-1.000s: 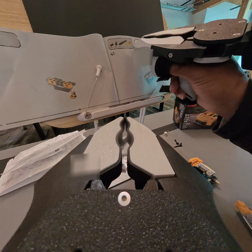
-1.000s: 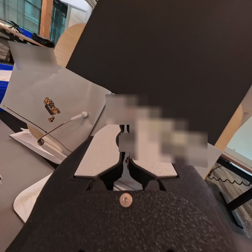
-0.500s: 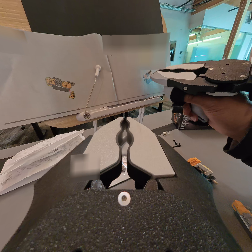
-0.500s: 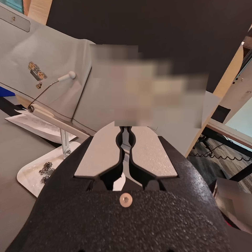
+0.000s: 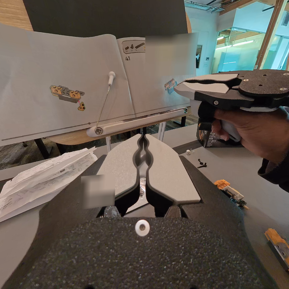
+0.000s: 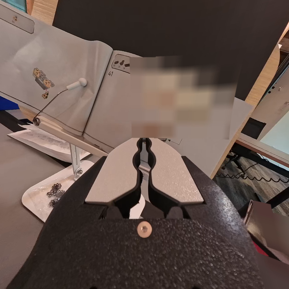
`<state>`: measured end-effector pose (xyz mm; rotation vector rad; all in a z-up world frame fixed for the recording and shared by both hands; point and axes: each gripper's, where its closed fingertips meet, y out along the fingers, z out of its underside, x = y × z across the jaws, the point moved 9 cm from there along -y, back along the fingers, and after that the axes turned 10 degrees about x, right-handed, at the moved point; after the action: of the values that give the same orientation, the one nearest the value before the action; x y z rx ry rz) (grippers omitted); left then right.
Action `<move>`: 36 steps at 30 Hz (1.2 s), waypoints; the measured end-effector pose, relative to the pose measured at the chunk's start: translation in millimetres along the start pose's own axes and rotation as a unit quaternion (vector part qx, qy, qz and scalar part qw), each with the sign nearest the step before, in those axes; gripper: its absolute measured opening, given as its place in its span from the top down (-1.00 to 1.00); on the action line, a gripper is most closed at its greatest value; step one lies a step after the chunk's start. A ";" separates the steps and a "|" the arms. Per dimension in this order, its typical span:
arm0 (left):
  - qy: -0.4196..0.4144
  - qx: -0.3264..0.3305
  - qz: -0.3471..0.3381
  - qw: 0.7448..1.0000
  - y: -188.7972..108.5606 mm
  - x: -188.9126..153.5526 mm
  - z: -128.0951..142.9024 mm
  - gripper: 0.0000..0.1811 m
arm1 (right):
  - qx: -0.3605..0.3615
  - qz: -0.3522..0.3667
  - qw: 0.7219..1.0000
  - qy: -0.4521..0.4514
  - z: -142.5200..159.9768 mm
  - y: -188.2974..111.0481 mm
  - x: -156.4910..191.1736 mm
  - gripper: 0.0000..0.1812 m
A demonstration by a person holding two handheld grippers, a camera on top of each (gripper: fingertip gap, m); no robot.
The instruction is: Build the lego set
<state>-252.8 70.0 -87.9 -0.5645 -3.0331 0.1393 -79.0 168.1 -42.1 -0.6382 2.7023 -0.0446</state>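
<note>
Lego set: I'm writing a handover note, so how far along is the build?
Done: an orange-and-white assembly lies part-built on the table. In hand: nothing; the left claw and right claw are shut and empty, facing the open instruction booklet. Left: loose black pins and a second orange piece lie unattached.

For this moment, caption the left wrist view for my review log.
Left tongs shut and empty facing the open manual on its stand; right tongs near its right page.
</note>
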 end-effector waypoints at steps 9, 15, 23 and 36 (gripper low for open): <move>-0.001 0.004 0.002 1.000 1.0 -0.4 1.4 1.00 | 0.005 0.003 1.000 0.005 6.9 -3.3 -1.5 0.96; -0.001 0.008 0.004 1.000 2.1 -0.7 3.2 1.00 | 0.008 0.003 1.000 0.013 11.8 -3.9 -3.4 0.96; 0.001 0.014 0.004 1.000 4.1 -0.7 6.5 1.00 | 0.002 0.004 1.000 0.021 14.5 -3.9 -5.6 0.96; 0.002 0.029 0.007 1.000 9.5 -1.5 14.6 1.00 | -0.005 -0.006 0.999 0.034 20.0 -2.0 -7.5 0.96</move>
<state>-249.0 77.0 -103.5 -0.5807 -3.0114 0.2263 -64.8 170.6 -58.0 -0.6689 2.7660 -0.0568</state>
